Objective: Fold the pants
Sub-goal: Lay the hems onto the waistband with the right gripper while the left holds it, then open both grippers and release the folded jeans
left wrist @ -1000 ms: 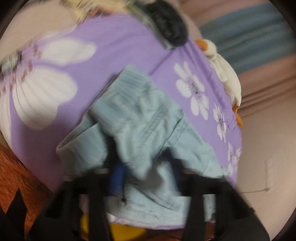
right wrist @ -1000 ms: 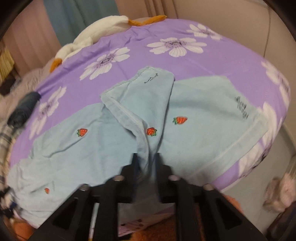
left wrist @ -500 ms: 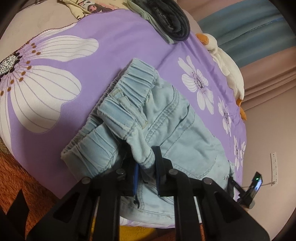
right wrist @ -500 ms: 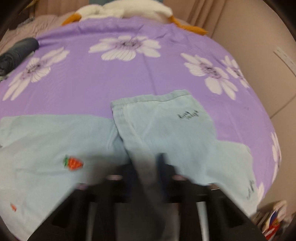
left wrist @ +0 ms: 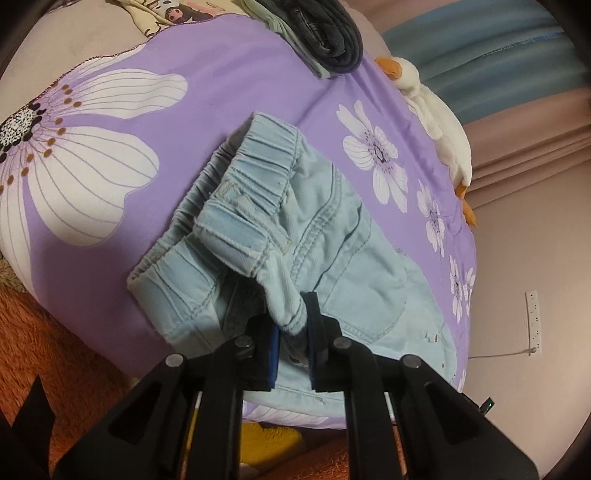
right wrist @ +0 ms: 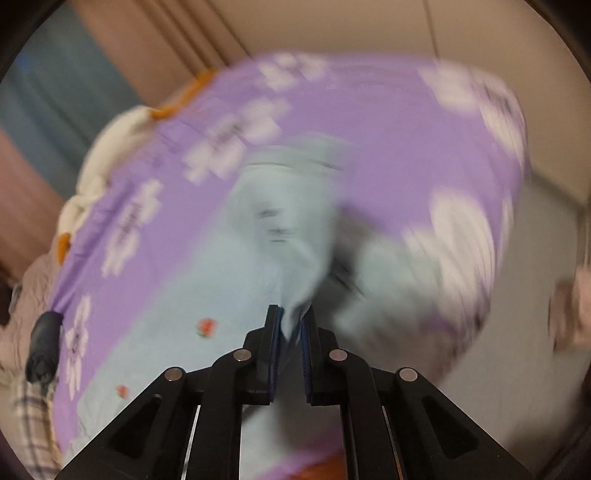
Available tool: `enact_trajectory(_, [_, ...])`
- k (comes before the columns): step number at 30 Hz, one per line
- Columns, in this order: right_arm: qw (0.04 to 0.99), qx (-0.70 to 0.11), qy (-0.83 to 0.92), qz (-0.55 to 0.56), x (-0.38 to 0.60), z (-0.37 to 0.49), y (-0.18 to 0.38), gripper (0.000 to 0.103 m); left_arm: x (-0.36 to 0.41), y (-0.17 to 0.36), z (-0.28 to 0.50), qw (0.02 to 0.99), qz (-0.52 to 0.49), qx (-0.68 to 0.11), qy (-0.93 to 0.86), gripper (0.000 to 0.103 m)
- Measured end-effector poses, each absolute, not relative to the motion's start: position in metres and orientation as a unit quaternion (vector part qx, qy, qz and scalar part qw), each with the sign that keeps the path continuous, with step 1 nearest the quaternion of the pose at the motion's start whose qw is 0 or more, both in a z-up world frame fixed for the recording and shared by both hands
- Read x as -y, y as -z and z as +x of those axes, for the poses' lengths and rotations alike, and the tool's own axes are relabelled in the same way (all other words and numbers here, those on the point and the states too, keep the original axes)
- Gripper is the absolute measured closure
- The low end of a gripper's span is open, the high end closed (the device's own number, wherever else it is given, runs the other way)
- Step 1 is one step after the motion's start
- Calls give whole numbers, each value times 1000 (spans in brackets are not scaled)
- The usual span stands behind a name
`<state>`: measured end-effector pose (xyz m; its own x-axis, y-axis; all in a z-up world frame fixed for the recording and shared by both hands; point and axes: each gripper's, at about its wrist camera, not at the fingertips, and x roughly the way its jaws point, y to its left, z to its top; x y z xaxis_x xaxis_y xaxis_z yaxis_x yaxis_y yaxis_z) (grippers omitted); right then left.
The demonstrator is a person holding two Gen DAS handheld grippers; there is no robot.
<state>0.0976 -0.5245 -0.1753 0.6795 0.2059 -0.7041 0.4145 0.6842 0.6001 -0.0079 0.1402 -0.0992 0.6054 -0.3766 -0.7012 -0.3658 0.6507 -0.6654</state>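
Light blue denim pants (left wrist: 317, 240) lie on a purple flowered bedsheet (left wrist: 207, 96). In the left wrist view the elastic waistband end is folded over onto itself. My left gripper (left wrist: 291, 325) is shut on a bunch of the waistband fabric near the bed's front edge. In the blurred right wrist view the pant leg (right wrist: 280, 206) with small strawberry prints (right wrist: 205, 326) is lifted and pulled taut. My right gripper (right wrist: 291, 317) is shut on the leg's fabric.
Dark folded clothes (left wrist: 325, 33) and a printed garment (left wrist: 173, 11) lie at the bed's far end. A white plush duck (left wrist: 436, 122) lies along the far edge by the curtains. An orange rug (left wrist: 55, 354) covers the floor below. A wall socket (left wrist: 532, 317) is at right.
My right gripper has swung up and across with the pant leg, the view turning sharply and blurring. My left gripper holds the waistband fold and has shifted only slightly.
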Motion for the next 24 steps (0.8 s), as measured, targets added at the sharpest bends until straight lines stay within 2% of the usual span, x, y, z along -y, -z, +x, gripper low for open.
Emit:
enact_trajectory(2, [825, -379, 51, 415, 530, 91, 178, 96, -140, 95, -10, 792, -422, -440, 7, 93])
enact_trajectory(13, [868, -325, 79, 368, 540, 80, 137, 100, -131, 59, -24, 817, -389, -425, 22, 93])
enact_trajectory(16, [867, -326, 88, 367, 547, 73, 141, 100, -133, 74, -28, 808, -381, -450, 17, 93])
enact_trajectory(20, [848, -381, 103, 353, 545, 90, 173, 100, -131, 106, -26, 789, -364, -495, -12, 91])
enact_trajectory(24, [841, -388, 112, 361, 545, 94, 183, 100, -134, 114, -22, 780, -370, -504, -17, 89])
